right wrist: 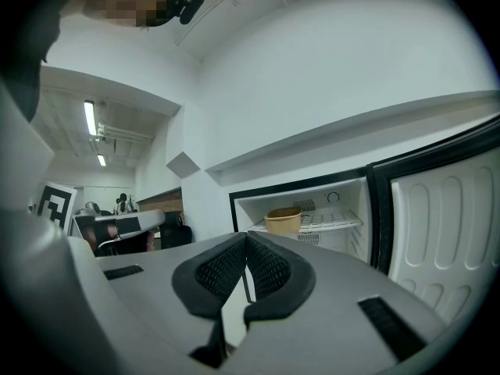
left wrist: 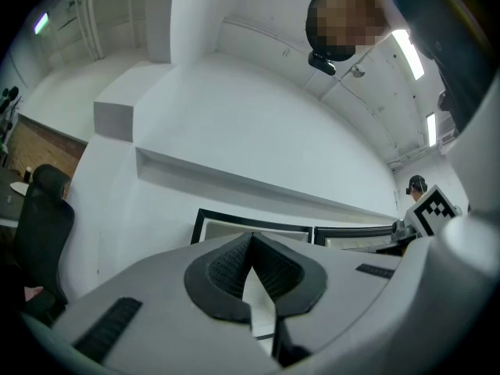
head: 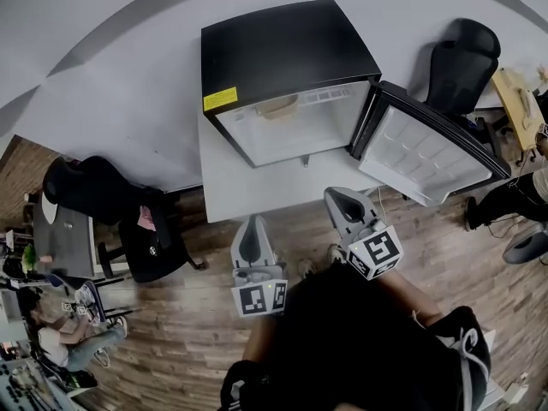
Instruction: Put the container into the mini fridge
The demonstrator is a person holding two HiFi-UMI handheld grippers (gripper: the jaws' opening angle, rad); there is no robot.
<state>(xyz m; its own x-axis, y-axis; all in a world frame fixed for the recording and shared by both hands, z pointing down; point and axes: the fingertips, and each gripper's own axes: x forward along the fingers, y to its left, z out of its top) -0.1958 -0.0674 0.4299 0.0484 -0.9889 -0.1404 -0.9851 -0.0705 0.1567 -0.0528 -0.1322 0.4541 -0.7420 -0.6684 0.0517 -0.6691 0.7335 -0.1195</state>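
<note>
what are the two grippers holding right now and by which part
Nothing is held. The left gripper and the right gripper both have their jaws closed together on nothing; the container sits on a shelf inside the mini fridge, apart from both.

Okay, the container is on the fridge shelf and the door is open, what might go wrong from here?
1. The door stands wide open; left so, the mini fridge would likely warm up.
2. The container seems to sit near the front edge of the shelf, so a hard slam might jolt it.
</note>
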